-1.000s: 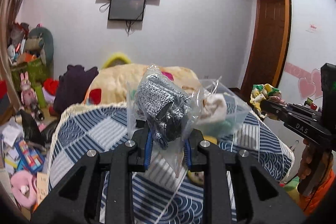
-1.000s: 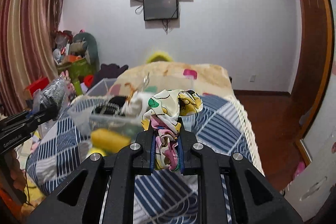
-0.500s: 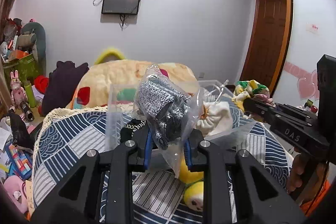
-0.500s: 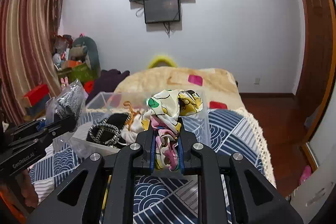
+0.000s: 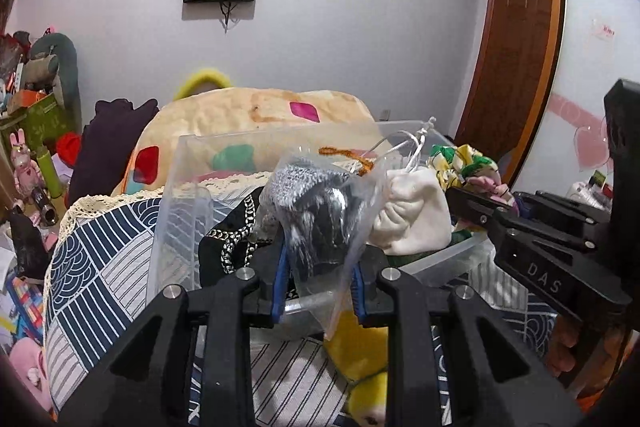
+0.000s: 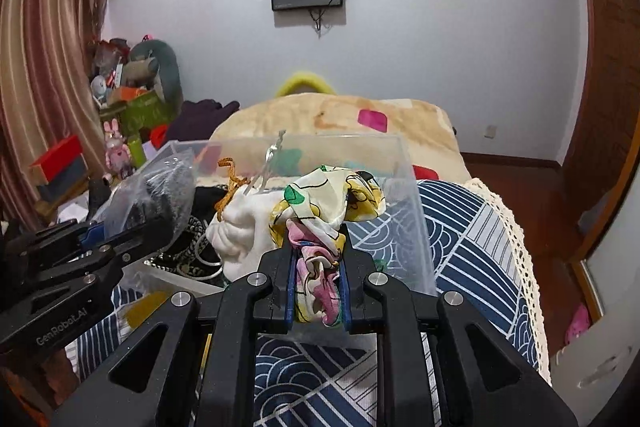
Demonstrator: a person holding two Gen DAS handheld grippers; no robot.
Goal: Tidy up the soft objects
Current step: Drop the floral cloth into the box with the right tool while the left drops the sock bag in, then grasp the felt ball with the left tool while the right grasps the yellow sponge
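So my left tongs [image 5: 318,273] were clamped on a clear plastic bag [image 5: 332,211] with some grey knit thing inside, held right at the near edge of the clear plastic bin [image 5: 180,195] on the bed [image 6: 476,227]. Right tongs [image 6: 318,287] were pinched tight on a floral scarf [image 6: 326,211], also up against the bin's near wall. Inside the bin I could see a white drawstring pouch [image 5: 412,215] and a black item with chain trim [image 5: 228,243]. A yellow plush toy [image 5: 360,359] lay on the bedspread just below the bin.
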